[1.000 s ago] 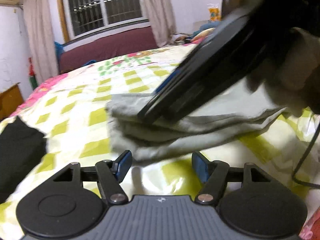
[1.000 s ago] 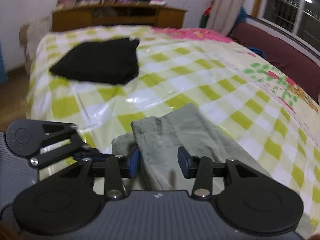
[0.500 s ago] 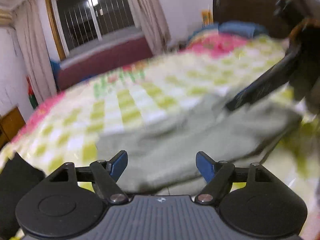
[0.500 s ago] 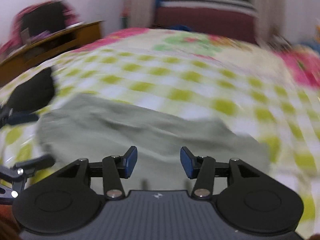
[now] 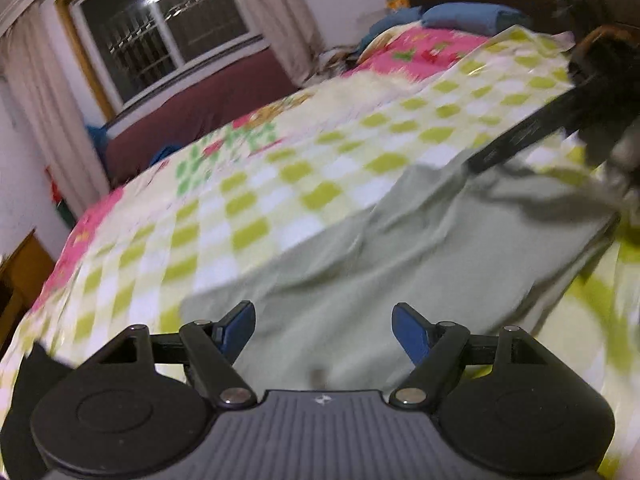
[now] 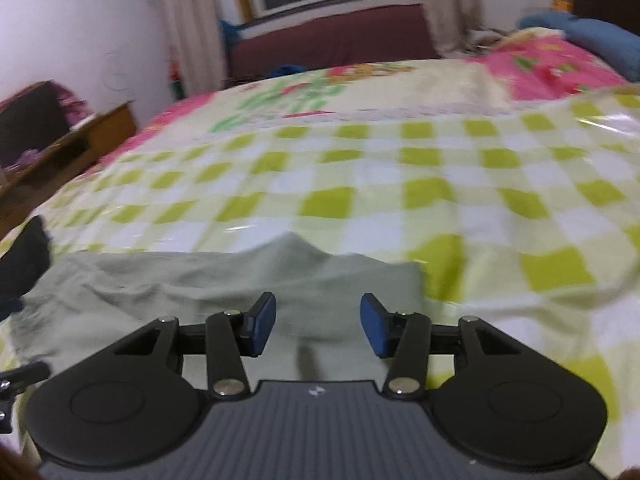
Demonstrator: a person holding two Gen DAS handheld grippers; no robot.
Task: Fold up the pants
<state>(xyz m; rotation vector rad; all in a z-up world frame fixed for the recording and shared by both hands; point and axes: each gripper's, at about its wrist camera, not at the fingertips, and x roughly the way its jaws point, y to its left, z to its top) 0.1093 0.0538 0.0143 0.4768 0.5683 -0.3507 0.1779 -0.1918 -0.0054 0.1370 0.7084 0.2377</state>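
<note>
Grey-green pants [image 5: 440, 248] lie folded into a flat, slightly rumpled slab on the yellow-checked bed cover [image 5: 280, 184]. My left gripper [image 5: 322, 316] hovers open over their near left end, with nothing between its blue pads. In the left wrist view one dark finger [image 5: 516, 140] of the right gripper reaches in over the pants' far right corner. In the right wrist view the pants [image 6: 160, 280] fill the lower left, with a small peak along their far edge. My right gripper [image 6: 318, 312] is half open above their right part and grips nothing.
A folded black garment [image 6: 24, 256] lies on the bed left of the pants, and its edge [image 5: 32, 376] also shows in the left wrist view. Pink bedding and blue pillows [image 6: 592, 36] sit at the far right. A maroon bench [image 6: 332, 40] runs under the window.
The right gripper has come off the top of the pants and swung round toward the window. The left gripper has shifted along the pants and stands wider. The pants now lie flatter and longer.
</note>
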